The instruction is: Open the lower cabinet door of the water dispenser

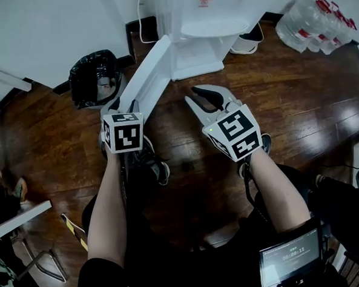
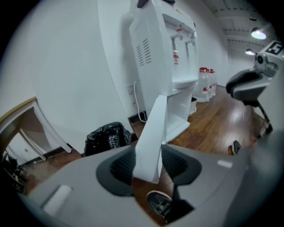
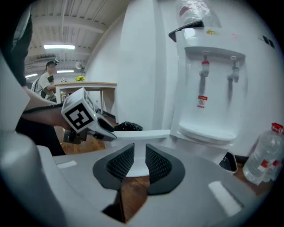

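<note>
While the tall white plastic water dispenser stood against the far wall, its flat white lower cabinet door stood swung wide open, with the free edge reaching near and left. The left gripper had its jaws apart around a corner of that edge, a sliver of gap showing at one pad. Just left of the door sat a bin lined with a black bag, so room there was tight. To the right, dark glossy wooden floor lay open. The right gripper hovered there clear of the door, jaws narrowly apart and empty. Clear plastic water bottles clustered far right.
</note>
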`<state>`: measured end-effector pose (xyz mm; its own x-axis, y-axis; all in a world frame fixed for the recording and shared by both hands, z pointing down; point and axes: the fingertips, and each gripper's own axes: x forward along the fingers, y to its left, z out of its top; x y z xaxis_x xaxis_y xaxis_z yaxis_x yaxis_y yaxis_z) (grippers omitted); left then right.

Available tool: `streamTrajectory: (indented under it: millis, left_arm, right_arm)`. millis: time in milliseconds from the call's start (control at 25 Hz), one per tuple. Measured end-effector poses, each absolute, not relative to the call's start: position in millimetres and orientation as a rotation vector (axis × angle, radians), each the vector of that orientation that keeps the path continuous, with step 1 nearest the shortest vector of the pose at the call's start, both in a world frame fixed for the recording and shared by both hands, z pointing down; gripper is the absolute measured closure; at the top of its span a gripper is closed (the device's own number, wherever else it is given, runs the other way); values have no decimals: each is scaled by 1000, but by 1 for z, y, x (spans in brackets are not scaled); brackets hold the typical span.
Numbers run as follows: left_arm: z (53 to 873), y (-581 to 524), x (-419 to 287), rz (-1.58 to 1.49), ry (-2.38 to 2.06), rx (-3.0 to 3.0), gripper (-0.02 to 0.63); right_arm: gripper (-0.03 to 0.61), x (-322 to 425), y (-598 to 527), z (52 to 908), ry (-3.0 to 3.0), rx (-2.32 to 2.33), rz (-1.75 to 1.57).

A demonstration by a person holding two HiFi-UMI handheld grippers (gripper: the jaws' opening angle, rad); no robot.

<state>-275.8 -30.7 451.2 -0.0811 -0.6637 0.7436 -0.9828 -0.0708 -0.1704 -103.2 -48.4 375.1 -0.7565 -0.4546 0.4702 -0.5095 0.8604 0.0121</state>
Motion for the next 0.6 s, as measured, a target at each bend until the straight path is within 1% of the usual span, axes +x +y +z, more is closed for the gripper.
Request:
streamTrajectory:
  millis: [200, 320, 480, 600]
  left_arm:
    - [450, -35, -283, 1033, -1796, 1747, 413]
    - [450, -39, -290, 1046, -1816, 1726, 413]
    - [447, -45, -299, 1030, -1851, 1672, 390]
    - [447, -43, -300, 1035, -1847, 1636, 387]
  right_arm:
    - [499, -106, -56, 347, -2666, 719, 444]
    - [500, -110, -52, 336, -2693, 687, 431]
    - [500, -114, -55, 329, -2730, 673, 519]
    - [500, -112, -60, 328, -2727, 675, 507]
